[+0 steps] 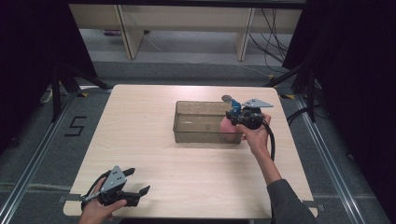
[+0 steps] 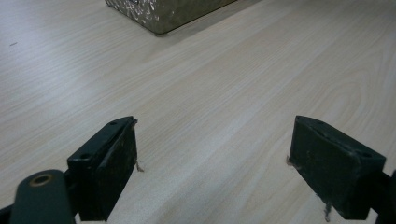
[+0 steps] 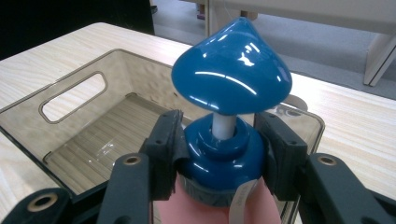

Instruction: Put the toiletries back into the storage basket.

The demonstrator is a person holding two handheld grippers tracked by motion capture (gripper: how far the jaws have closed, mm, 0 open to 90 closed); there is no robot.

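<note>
A pink pump bottle (image 3: pixel 219 205) with a blue pump head (image 3: pixel 233 70) is held over the right end of a clear smoky plastic bin (image 1: pixel 187 122). My right gripper (image 3: pixel 219 149) is shut on the bottle's blue collar, just under the pump head. From above, the bottle (image 1: pixel 227 125) hangs at the bin's right wall with the right gripper (image 1: pixel 243 116) above it. The bin's ribbed floor (image 3: pixel 107 154) lies bare below. My left gripper (image 1: pixel 133 182) rests near the table's front left corner, jaws wide apart over bare wood, as the left gripper view (image 2: pixel 212 154) shows.
The light wooden table (image 1: pixel 154 154) has open surface all around the bin. A corner of the bin (image 2: pixel 163 11) lies far ahead of the left gripper. Beyond the table are a grey floor, desk legs (image 1: pixel 130 32) and cables (image 1: pixel 273 32).
</note>
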